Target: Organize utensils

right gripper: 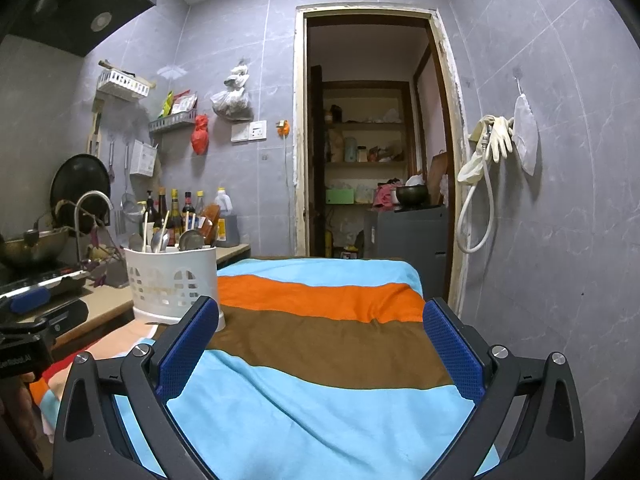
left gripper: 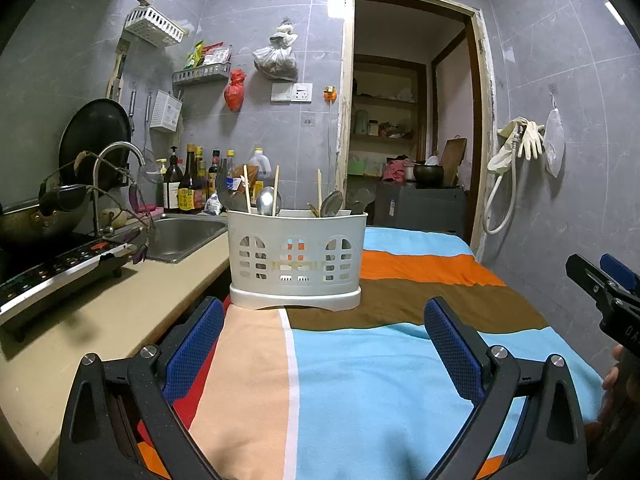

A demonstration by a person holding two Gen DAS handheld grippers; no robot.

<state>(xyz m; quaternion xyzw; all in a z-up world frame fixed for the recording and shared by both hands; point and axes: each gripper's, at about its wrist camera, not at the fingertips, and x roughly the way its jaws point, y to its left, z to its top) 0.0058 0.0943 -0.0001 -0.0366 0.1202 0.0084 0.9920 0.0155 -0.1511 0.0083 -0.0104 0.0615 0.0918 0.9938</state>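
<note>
Now | utensil caddy [left gripper: 297, 258] just ahead of left hand-held gripper [left gripper: 324, 340] | jaws wide, empty

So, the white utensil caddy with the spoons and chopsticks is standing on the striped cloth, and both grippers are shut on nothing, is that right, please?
Not quite: the left gripper and right gripper are both open, jaws spread wide, as each wrist view shows. The rest holds: the white utensil caddy stands on the striped cloth, holding spoons and chopsticks.
</note>
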